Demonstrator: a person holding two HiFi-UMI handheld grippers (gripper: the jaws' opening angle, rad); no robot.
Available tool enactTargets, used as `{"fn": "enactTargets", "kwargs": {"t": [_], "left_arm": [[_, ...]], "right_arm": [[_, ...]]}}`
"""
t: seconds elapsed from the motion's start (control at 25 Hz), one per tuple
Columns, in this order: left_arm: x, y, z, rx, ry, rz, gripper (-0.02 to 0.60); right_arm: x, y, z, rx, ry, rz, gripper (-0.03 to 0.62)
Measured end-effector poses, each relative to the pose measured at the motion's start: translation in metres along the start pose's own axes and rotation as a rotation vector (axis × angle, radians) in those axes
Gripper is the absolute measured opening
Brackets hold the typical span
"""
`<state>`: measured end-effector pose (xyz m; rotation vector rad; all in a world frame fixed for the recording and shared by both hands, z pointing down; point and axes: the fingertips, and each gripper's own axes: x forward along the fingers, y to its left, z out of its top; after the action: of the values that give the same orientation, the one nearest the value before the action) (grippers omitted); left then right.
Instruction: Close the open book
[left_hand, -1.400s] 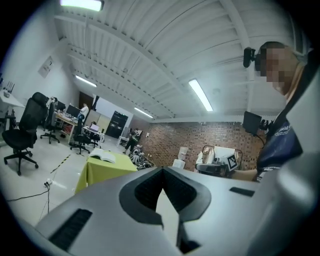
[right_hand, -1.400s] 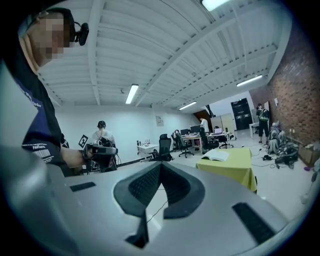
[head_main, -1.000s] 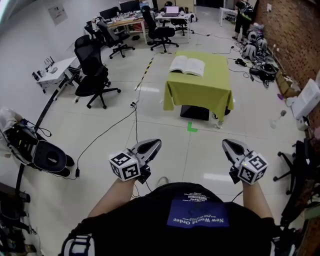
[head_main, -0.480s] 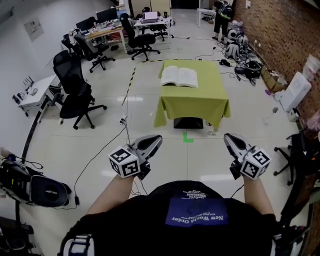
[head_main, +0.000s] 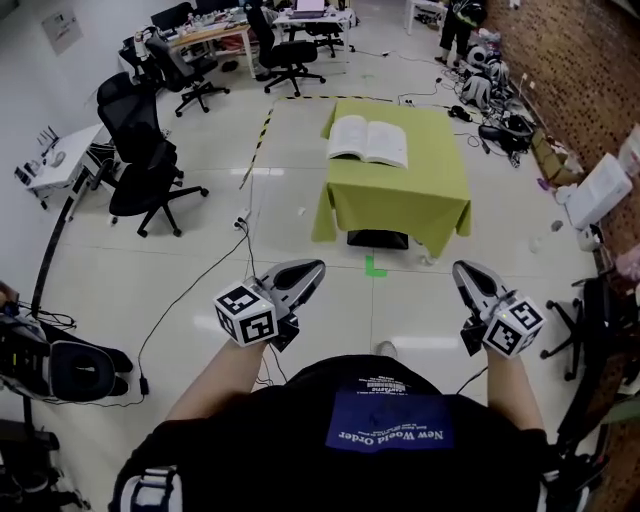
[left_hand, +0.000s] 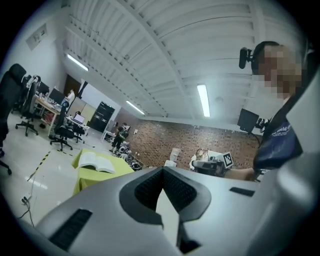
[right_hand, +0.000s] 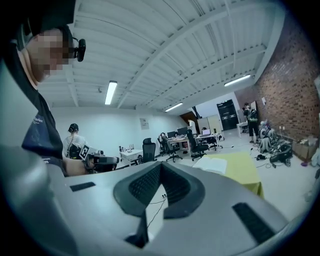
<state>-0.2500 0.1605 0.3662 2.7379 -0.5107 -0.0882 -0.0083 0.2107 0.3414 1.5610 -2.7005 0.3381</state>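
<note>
The open book lies with its white pages up on a table under a green cloth, several steps ahead across the floor. Both grippers are held level at waist height, well short of the table. My left gripper is shut with nothing in it, and so is my right gripper. In the left gripper view the book shows small at the left, beyond the closed jaws of that gripper. The right gripper view has the book just right of its gripper's closed tips.
Black office chairs and desks stand at the left and far back. Cables trail over the floor on the left. A green tape mark lies before the table, a dark box under it. Clutter lines the brick wall at the right.
The table and book have come nearer and look larger as the person walks towards them. Both grippers stay shut and hold the same pose in front of the body.
</note>
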Motion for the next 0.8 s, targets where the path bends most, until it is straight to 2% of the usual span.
{"fn": "enactTargets", "kwargs": {"t": [0.2,0.36,0.52,0.64,0.8], "left_arm": [[0.044,0.022,0.012,0.026,-0.002,0.071,-0.005],[0.089,0.032,0.028,0.006,-0.053,0.143,-0.005],[0.139,0.039,0.034,0.017,-0.089,0.197,-0.005],[0.164,0.045,0.042,-0.023,-0.12,0.21,-0.005],[0.181,0.061,0.048,-0.039,-0.116,0.241,-0.005]], "right_arm": [[0.038,-0.057,0.015,-0.021,-0.011,0.085,-0.015],[0.062,-0.109,0.031,-0.06,0.02,0.172,-0.015],[0.079,-0.164,0.051,-0.09,0.004,0.247,-0.015],[0.095,-0.187,0.058,-0.093,0.007,0.294,-0.015],[0.122,-0.208,0.058,-0.072,0.032,0.327,-0.015]]}}
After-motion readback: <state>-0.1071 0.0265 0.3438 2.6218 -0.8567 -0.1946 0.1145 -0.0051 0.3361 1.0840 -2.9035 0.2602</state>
